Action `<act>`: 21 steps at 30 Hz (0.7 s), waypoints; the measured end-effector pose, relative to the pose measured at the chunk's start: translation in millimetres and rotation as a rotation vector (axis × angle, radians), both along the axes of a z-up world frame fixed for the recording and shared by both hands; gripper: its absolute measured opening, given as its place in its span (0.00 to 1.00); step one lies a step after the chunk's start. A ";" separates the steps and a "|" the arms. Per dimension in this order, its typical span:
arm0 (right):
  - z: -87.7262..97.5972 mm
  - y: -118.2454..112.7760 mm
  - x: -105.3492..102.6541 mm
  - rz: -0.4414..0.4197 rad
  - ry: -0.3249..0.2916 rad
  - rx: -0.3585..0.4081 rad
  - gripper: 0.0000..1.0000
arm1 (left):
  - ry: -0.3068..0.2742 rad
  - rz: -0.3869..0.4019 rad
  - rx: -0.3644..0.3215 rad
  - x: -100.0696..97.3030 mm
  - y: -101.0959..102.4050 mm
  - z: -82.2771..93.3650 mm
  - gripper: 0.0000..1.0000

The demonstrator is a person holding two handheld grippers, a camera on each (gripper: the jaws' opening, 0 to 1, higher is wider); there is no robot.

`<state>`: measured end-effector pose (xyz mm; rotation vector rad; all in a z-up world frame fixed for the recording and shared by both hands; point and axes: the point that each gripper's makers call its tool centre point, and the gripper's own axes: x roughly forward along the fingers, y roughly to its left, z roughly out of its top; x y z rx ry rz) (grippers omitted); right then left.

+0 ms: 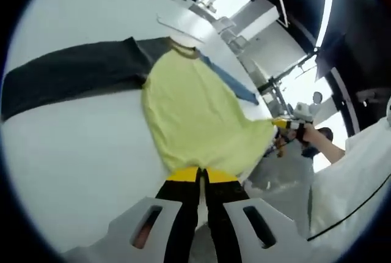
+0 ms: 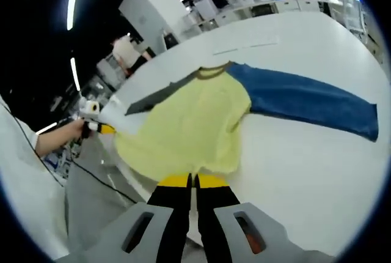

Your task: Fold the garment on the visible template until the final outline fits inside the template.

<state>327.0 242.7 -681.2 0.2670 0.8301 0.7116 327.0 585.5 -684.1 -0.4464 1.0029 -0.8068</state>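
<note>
A long-sleeved shirt lies flat on the white table. Its body is yellow, with one dark grey sleeve and one blue sleeve. My left gripper is shut on the yellow hem at the table's near edge. In the right gripper view the yellow body has the blue sleeve stretched to the right, and my right gripper is shut on the hem. Each gripper also shows in the other's view at the far hem corner: the right gripper and the left gripper. Faint line marks lie beyond the collar.
The table edge runs just under the hem, with grey floor below. A person's hand and white sleeve hold the left gripper. A white cabinet and desks stand behind the table. A dark cable crosses the floor.
</note>
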 end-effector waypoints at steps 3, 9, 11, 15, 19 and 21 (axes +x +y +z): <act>-5.3 -5.5 19.0 -0.028 0.012 -0.012 0.03 | 0.024 0.032 -0.014 14.5 -0.2 -2.7 0.00; -22.6 -8.5 45.2 -0.063 0.072 -0.010 0.03 | 0.079 0.068 -0.006 36.0 0.9 -23.1 0.00; -27.1 -7.1 52.6 -0.067 0.083 -0.010 0.03 | 0.091 0.079 -0.004 40.7 1.4 -28.0 0.00; -35.6 -5.1 62.7 -0.069 0.105 -0.027 0.03 | 0.113 0.095 0.010 50.8 3.1 -37.3 0.00; -41.6 -6.9 76.1 -0.114 0.132 -0.003 0.03 | 0.120 0.115 0.017 61.3 4.1 -43.5 0.00; -46.9 -7.5 80.8 -0.123 0.147 -0.004 0.03 | 0.134 0.133 0.027 66.4 5.0 -49.1 0.00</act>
